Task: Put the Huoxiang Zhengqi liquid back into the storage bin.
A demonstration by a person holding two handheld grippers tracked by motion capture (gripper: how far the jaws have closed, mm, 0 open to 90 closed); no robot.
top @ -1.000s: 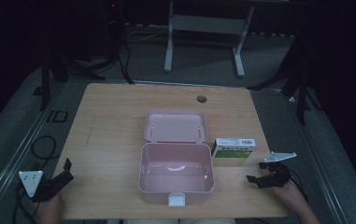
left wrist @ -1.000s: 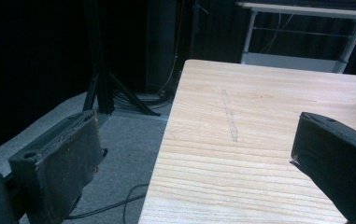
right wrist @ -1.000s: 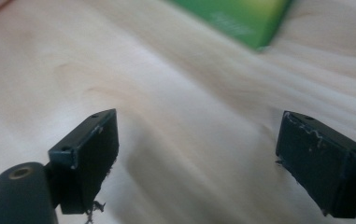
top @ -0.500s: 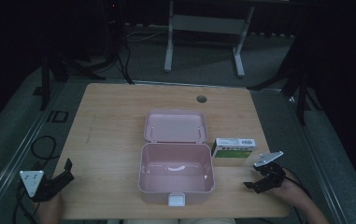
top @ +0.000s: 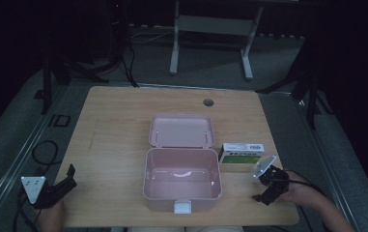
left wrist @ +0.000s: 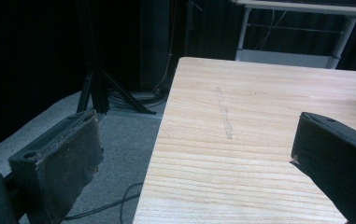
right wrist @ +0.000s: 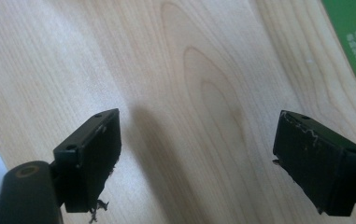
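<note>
A pink lunch box [top: 181, 180] stands open on the wooden table [top: 119, 125], its lid [top: 181, 130] laid back flat and its inside bare. Just right of it lies a small green and white carton [top: 240, 153], whose green face [right wrist: 355, 37] also appears in the right gripper view's top right corner. My right gripper [top: 264, 189] hovers low over the table in front of the carton, jaws wide apart with nothing between them. At the table's front left corner my left gripper [top: 68, 178] is open and holds nothing, half over the table edge [left wrist: 159, 135].
A round cable hole [top: 208, 102] is set in the table's far side. Dark grey floor surrounds the table, with cables [top: 44, 150] on the left and a white desk frame [top: 210, 29] beyond. Bare wood lies left of the box.
My right gripper has moved left and down toward the table's front, tilting its jaws toward the surface. The left gripper, box and carton have stayed put.
</note>
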